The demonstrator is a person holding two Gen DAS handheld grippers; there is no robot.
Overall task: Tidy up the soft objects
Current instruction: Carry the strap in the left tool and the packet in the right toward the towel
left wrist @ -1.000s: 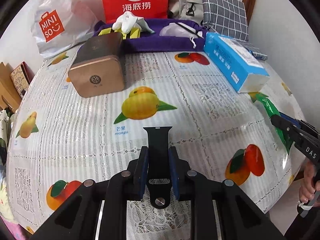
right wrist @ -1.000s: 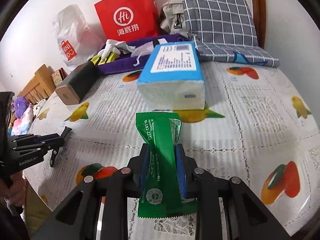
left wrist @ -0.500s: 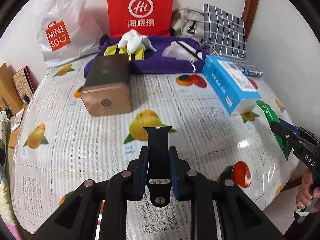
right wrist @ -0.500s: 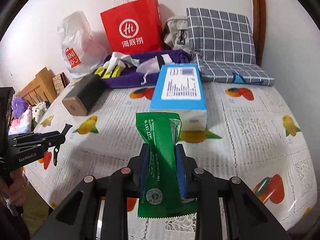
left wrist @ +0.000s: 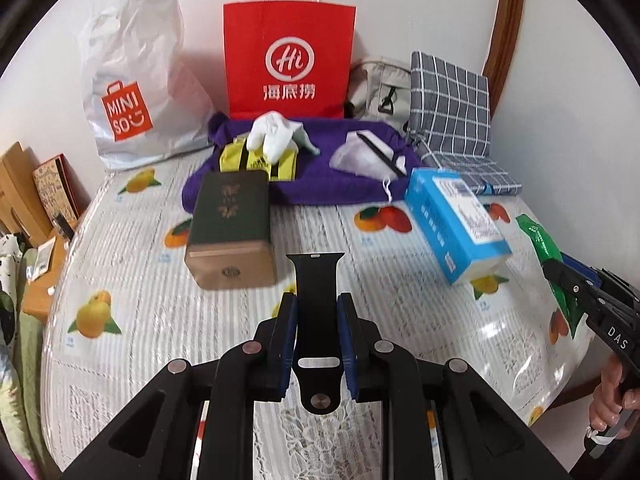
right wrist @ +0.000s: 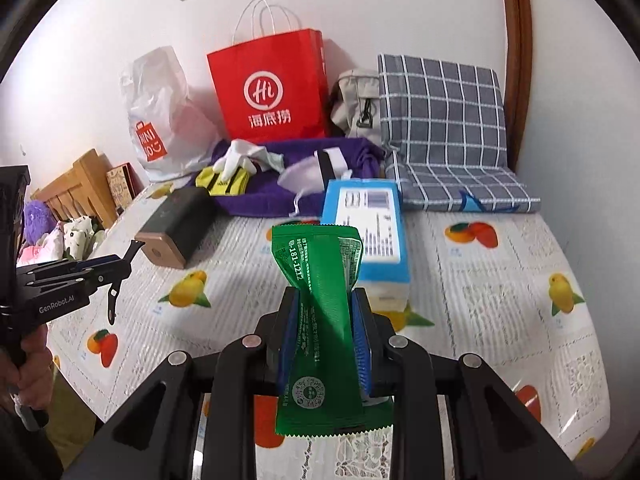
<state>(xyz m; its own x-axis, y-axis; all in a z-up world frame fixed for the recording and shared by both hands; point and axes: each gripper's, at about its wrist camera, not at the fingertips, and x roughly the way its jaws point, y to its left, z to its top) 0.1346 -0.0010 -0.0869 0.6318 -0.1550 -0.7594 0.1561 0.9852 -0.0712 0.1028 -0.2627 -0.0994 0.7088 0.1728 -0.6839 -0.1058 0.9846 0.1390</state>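
Left gripper (left wrist: 316, 332) clamped on black watch strap (left wrist: 318, 312); right gripper (right wrist: 324, 336) clamped on twisted green packet (right wrist: 320, 320), both above fruit-print tablecloth (left wrist: 360, 240). Risk: slick packet slipping free, strap pivoting loose.

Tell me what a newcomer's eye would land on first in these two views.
The red paper bag standing against the back wall draws the eye first, with the white plastic bag beside it. Close up, the right gripper is shut on a green packet, and the left gripper is shut on a black watch strap. Both hang over the fruit-print tablecloth.
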